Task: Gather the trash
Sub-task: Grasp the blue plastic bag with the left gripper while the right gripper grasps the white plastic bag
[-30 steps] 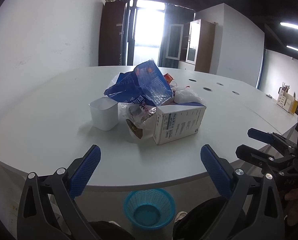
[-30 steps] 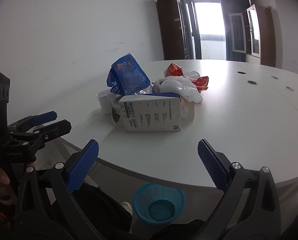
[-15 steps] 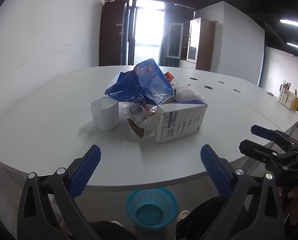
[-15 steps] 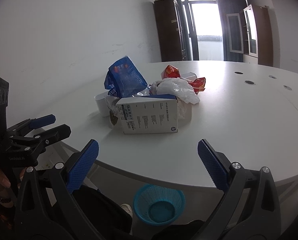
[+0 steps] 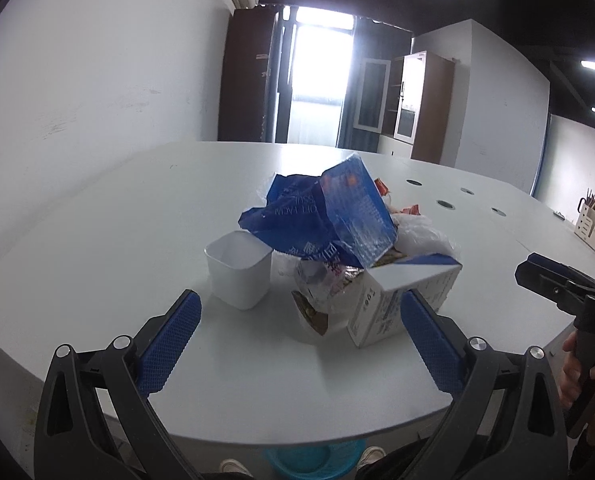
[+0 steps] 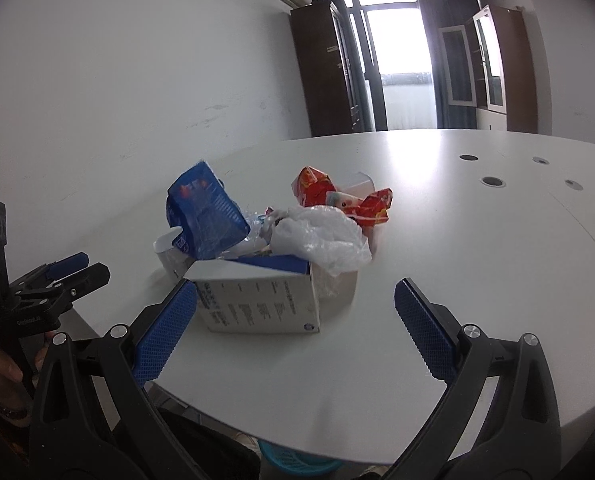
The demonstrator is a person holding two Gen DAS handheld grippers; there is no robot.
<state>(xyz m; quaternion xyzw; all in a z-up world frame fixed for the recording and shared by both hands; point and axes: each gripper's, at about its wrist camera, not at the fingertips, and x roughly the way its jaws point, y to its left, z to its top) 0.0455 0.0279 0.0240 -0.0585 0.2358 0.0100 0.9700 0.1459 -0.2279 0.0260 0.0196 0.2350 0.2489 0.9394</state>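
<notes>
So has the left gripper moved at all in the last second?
Yes. The left gripper has come forward over the table edge, toward the white box; the blue basket is now mostly hidden below.

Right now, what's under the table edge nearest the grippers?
A blue mesh basket stands on the floor below the table edge. The edge covers most of it, so whether anything is inside cannot be seen. Shoe tips show beside it.

The blue basket (image 5: 313, 460) is mostly hidden under the counter (image 5: 97, 248) edge — cut off below. The box (image 6: 257, 300) print is too small to read — the white cup (image 6: 165, 250) half hidden.
</notes>
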